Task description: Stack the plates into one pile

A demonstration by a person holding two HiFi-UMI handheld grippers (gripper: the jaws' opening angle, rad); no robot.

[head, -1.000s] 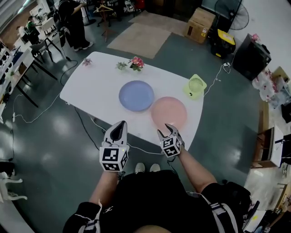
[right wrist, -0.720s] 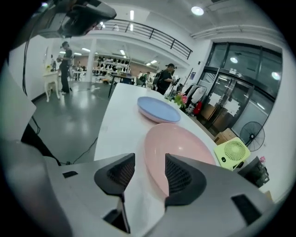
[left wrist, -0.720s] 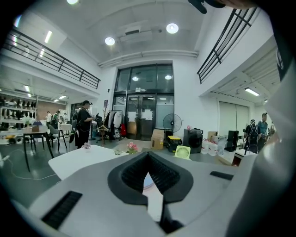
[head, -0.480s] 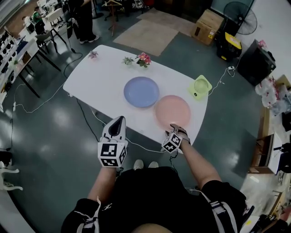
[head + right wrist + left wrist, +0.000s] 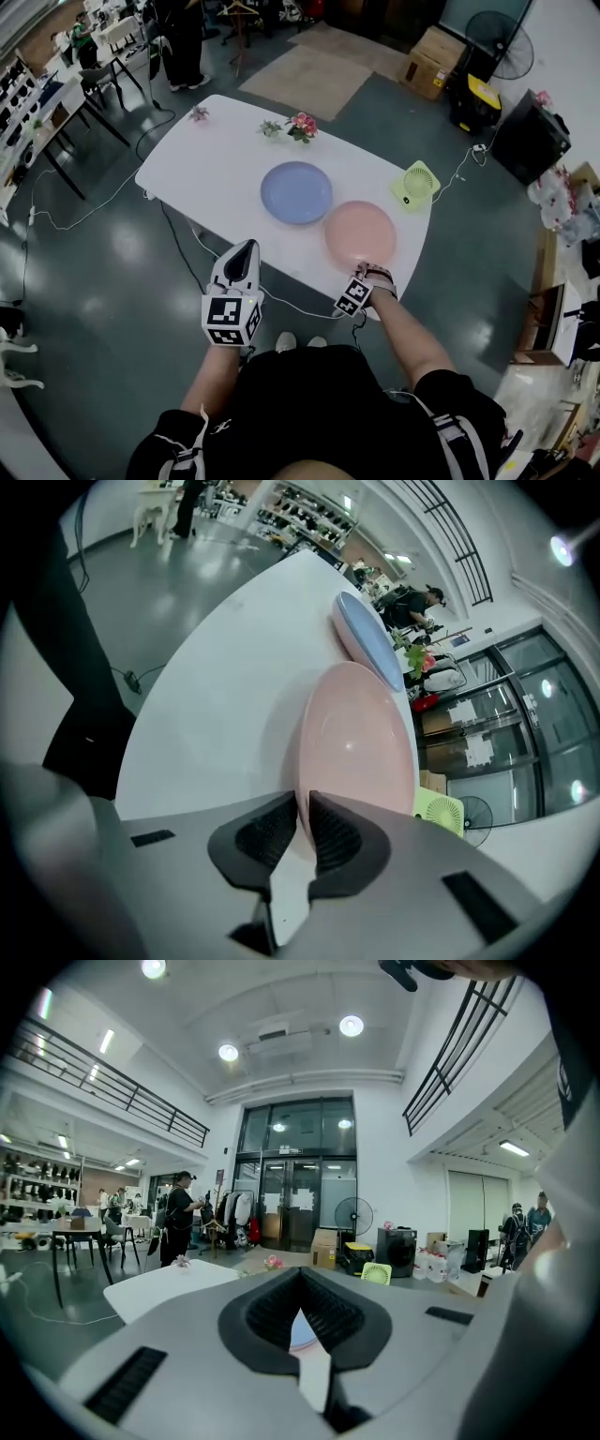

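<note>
the left claw [image 5: 246,251] hung shut and empty off the counter's [image 5: 211,169] near edge. the right claw [image 5: 369,271] was closing on the pink plate [image 5: 361,230], its near rim between the pads. farther off, just beside it, lay the blue plate [image 5: 296,192].

Pink plate [image 5: 360,232] flat just beside blue plate [image 5: 296,192], unstacked.

right gripper [image 5: 367,274]: lowered and rolled, now at the pink plate [image 5: 361,232]'s near rim
jaws: were wide, now closing, rim between them
</note>
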